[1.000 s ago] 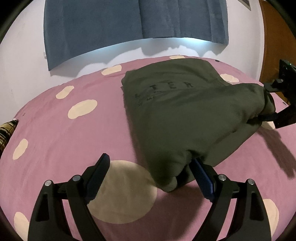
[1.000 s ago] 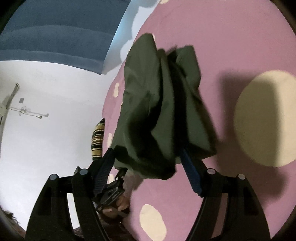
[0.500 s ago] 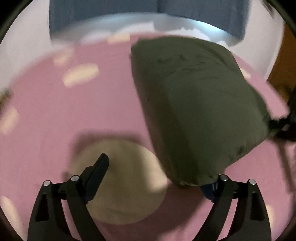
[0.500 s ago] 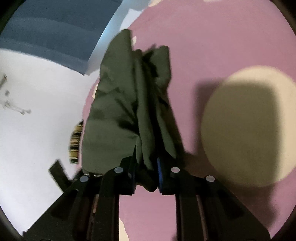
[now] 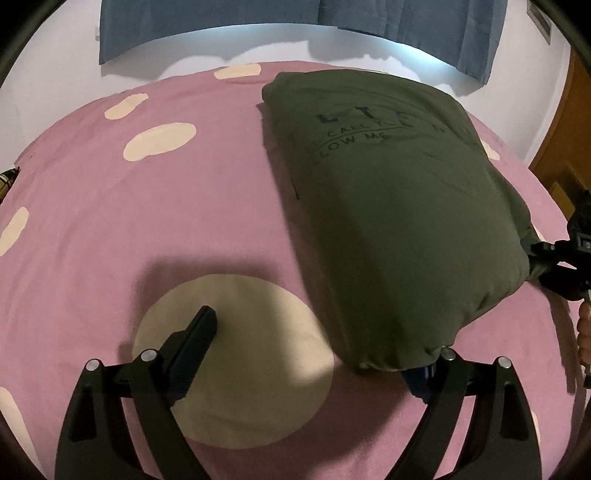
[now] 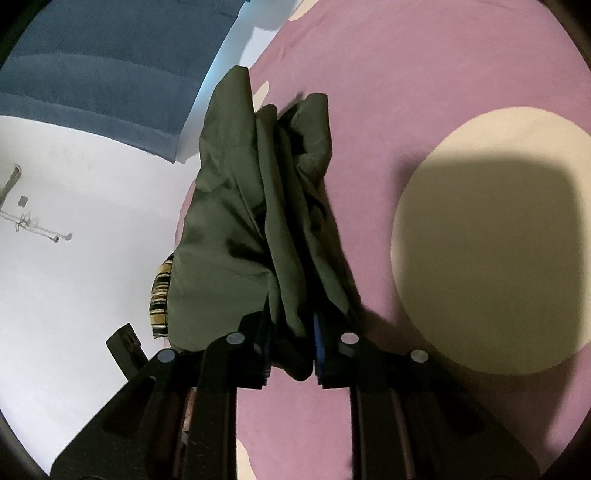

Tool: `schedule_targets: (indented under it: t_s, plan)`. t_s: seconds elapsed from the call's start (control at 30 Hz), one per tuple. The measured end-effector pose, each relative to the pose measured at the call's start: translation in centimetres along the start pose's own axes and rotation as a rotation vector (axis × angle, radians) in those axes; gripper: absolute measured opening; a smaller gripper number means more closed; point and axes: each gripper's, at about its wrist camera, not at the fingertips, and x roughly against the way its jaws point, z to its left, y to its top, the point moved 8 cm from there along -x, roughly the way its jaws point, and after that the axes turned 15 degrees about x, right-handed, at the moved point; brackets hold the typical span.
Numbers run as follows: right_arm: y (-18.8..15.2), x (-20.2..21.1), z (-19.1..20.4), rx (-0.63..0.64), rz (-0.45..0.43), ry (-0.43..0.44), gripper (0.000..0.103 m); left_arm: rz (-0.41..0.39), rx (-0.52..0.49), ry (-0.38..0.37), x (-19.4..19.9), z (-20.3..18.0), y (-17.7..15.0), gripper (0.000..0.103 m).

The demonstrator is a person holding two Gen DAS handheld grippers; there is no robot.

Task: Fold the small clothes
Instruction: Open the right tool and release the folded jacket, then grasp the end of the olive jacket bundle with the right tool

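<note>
A folded olive-green shirt (image 5: 399, 206) with dark lettering lies on the pink bed cover (image 5: 147, 229). Its near edge is lifted. My left gripper (image 5: 314, 354) is open; its left finger (image 5: 195, 343) is over a cream spot and its right finger is hidden under the shirt's near corner. My right gripper (image 6: 290, 350) is shut on the bunched edge of the shirt (image 6: 266, 221) and holds it above the bed. It also shows at the right edge of the left wrist view (image 5: 554, 254).
The bed cover has large cream spots (image 6: 491, 240). A blue cloth (image 5: 295, 22) hangs on the white wall behind the bed. A striped yellow-and-black item (image 6: 160, 299) lies at the bed's far side. A wooden door (image 5: 569, 140) stands at the right.
My right gripper has shut on the shirt's edge. The shirt's near edge has been lifted and now covers my left gripper's right finger. The left gripper has stayed open.
</note>
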Motion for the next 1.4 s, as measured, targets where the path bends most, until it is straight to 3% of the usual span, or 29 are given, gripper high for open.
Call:
schedule_targets:
  t_s: [0.27, 0.37, 0.43, 0.57, 0.67, 0.77, 0.9, 0.93, 1.03, 1.17, 1.27, 1.4]
  plan:
    - [-1.2, 2.5, -0.5, -0.015, -0.013, -0.021, 0.024, 0.007, 0.007, -0.008, 0.0, 0.0, 0.1, 0.089]
    - [-1.1, 3.6, -0.3, -0.009, -0.020, -0.055, 0.033, 0.018, -0.005, -0.014, 0.5, 0.1, -0.2, 0.089]
    - [-0.9, 4.6, -0.3, -0.002, -0.034, -0.096, 0.051, 0.021, -0.021, -0.036, 1.5, 0.1, -0.7, 0.089]
    - [1.1, 6.5, 0.0, 0.016, -0.088, -0.113, 0.055, -0.005, -0.030, -0.093, 4.4, 0.5, -0.5, 0.089]
    - [3.6, 6.4, 0.3, 0.016, -0.115, -0.080, 0.063, -0.002, -0.026, -0.151, 5.2, 0.1, 1.2, 0.089]
    - [6.6, 4.8, 0.9, 0.054, -0.115, -0.081, 0.069, 0.094, 0.004, -0.233, 4.4, -0.9, 2.3, 0.089]
    - [10.1, 2.1, 0.8, 0.062, -0.086, -0.045, 0.073, 0.193, 0.061, -0.464, 6.8, -3.2, 2.7, 0.088]
    - [10.8, 1.4, 0.7, 0.061, -0.078, -0.036, 0.074, 0.183, 0.044, -0.476, 7.4, -3.5, 2.8, 0.088]
    - [12.8, -0.8, -0.3, 0.056, -0.043, -0.035, 0.074, 0.039, -0.050, -0.393, 8.3, -4.1, 4.5, 0.088]
    - [14.9, -3.4, -1.2, 0.007, -0.016, 0.012, 0.075, -0.071, -0.108, -0.264, 5.3, -4.2, 8.9, 0.088]
    - [15.8, -5.0, -1.6, -0.002, 0.018, 0.024, 0.075, -0.042, -0.068, -0.231, 0.5, -4.2, 12.2, 0.088]
    - [16.5, -6.3, -2.5, -0.024, 0.040, 0.055, 0.077, 0.044, 0.028, -0.266, -4.5, -3.5, 15.0, 0.088]
